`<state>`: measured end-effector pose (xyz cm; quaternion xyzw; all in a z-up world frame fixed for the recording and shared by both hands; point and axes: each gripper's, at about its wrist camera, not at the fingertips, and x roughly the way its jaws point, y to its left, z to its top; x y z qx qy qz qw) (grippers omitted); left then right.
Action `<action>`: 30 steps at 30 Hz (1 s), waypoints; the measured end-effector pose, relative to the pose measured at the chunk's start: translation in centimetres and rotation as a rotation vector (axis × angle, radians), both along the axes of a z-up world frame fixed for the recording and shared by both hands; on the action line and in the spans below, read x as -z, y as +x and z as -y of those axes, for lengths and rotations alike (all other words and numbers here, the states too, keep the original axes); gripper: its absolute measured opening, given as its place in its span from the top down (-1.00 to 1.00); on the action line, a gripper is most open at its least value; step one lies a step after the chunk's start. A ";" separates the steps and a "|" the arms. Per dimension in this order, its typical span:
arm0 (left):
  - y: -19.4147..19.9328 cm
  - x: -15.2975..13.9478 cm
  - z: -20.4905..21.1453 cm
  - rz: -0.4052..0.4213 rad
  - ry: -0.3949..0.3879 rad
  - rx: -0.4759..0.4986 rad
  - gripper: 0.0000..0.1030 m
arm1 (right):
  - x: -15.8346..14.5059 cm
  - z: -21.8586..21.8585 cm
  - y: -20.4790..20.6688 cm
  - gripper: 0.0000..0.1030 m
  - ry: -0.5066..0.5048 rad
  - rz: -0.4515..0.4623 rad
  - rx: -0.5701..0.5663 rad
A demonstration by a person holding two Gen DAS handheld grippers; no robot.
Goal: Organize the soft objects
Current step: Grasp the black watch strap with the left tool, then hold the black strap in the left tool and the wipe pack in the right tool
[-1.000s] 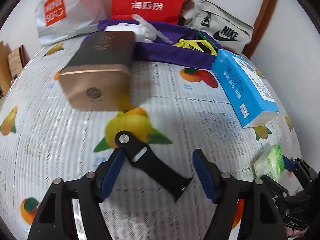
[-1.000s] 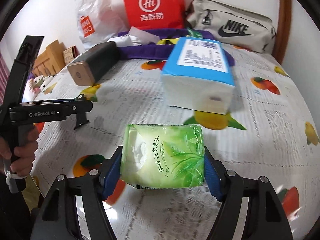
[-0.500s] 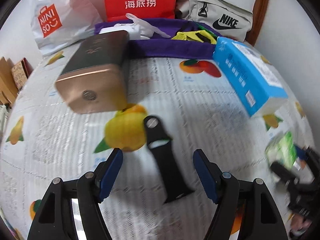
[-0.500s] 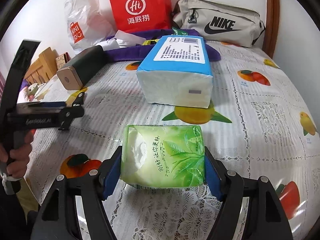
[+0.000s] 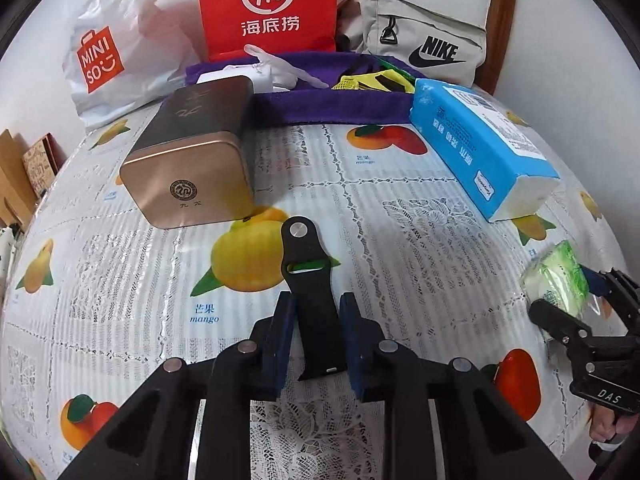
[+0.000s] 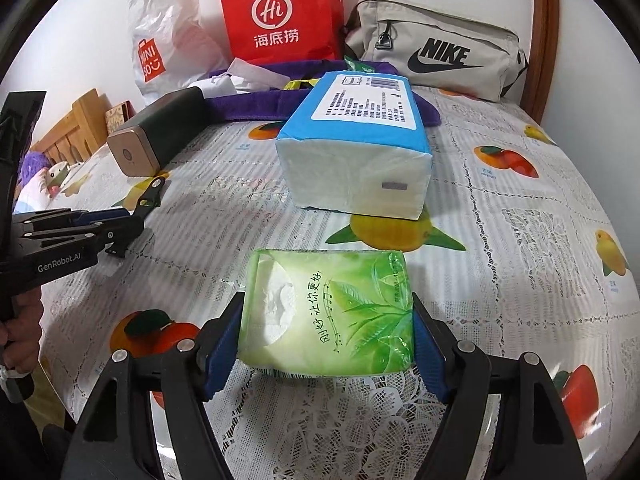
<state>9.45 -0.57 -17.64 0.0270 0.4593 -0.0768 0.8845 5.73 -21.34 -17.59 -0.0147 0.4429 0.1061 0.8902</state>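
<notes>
Mid-pickup: left gripper fingers pinched onto the black strap, right gripper clamping the green tissue pack; next, probably carry both toward the purple cloth.

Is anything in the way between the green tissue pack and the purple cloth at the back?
Yes. The big blue tissue pack lies on the table straight between the green tissue pack, gripped by the right gripper, and the purple cloth.

The left gripper has narrowed from wide open until its blue pads press both sides of the flat black rubber watch strap (earlier lying diagonally, now lengthwise between them).
</notes>
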 end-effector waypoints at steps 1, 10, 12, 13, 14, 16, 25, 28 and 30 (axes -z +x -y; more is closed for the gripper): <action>0.1 0.0 -0.1 -0.005 -0.010 -0.003 0.56 | 0.0 0.0 0.1 -0.50 -0.001 -0.001 0.000; 0.1 0.2 0.2 0.031 -0.001 -0.022 0.52 | 0.1 -0.5 0.6 -0.66 0.000 -0.015 -0.005; -0.1 0.3 0.3 0.043 0.008 -0.020 0.52 | 0.2 -0.8 0.6 -0.67 -0.022 -0.013 -0.006; -0.1 0.3 0.3 0.047 0.006 -0.021 0.52 | 0.3 -0.9 0.5 -0.67 -0.030 -0.013 -0.005; -0.2 0.3 0.2 0.053 -0.004 -0.024 0.52 | 0.3 -0.9 0.6 -0.67 -0.029 -0.016 -0.004; -0.3 0.3 -0.1 0.057 -0.020 -0.029 0.52 | 0.3 -0.8 0.6 -0.68 -0.017 -0.024 -0.002; -0.5 0.4 0.1 0.066 -0.005 -0.020 0.54 | 0.3 -1.2 0.7 -0.70 -0.033 -0.027 0.007; -0.7 0.3 0.2 0.070 0.011 -0.016 0.58 | 0.3 -1.3 0.7 -0.69 -0.033 -0.027 0.015; -0.7 0.3 0.2 0.069 0.006 -0.018 0.58 | 0.3 -1.3 0.6 -0.66 -0.042 -0.024 0.019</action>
